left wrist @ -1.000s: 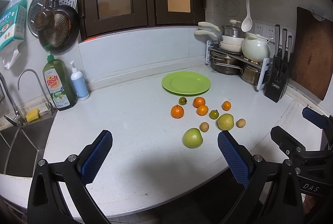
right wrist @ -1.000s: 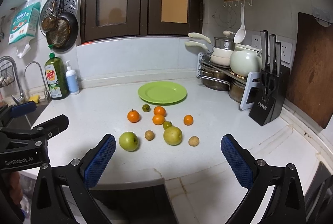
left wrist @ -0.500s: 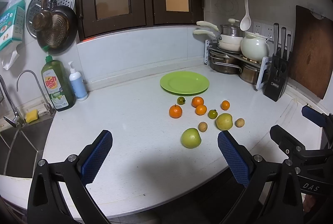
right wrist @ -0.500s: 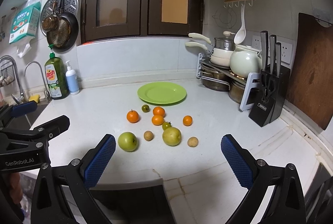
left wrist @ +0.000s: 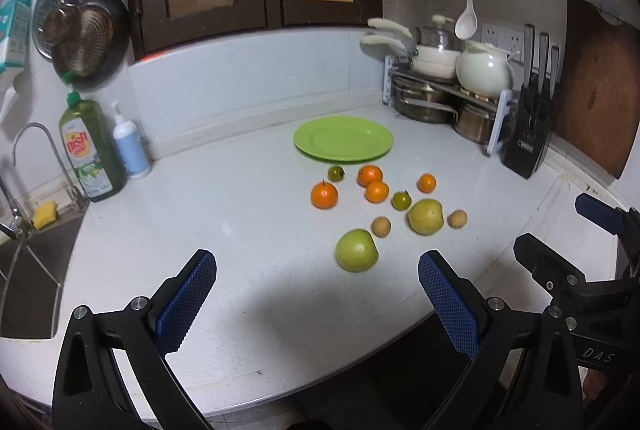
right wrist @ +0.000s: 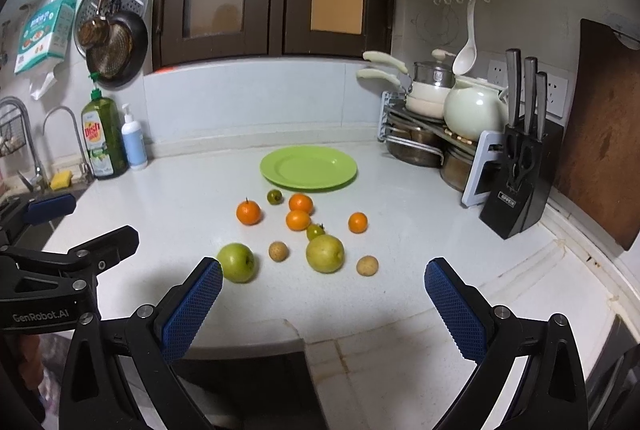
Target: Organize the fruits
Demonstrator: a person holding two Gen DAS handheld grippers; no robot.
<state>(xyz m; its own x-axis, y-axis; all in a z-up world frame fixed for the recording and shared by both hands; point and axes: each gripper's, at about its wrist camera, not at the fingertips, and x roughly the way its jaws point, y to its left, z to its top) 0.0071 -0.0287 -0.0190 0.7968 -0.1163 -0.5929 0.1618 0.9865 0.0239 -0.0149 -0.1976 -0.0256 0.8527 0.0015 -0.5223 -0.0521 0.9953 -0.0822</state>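
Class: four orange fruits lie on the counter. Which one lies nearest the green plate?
The orange fruit directly before the green plate, beside a small green one; the other three lie further forward.

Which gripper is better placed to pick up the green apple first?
Left, probably. The green apple lies just ahead of the open left gripper, beside its right finger. The right gripper, also open, faces the yellow pear instead.

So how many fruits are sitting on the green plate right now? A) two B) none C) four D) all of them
B: the green plate is bare, and every fruit, like the green apple and the oranges, lies on the white counter in front of it.
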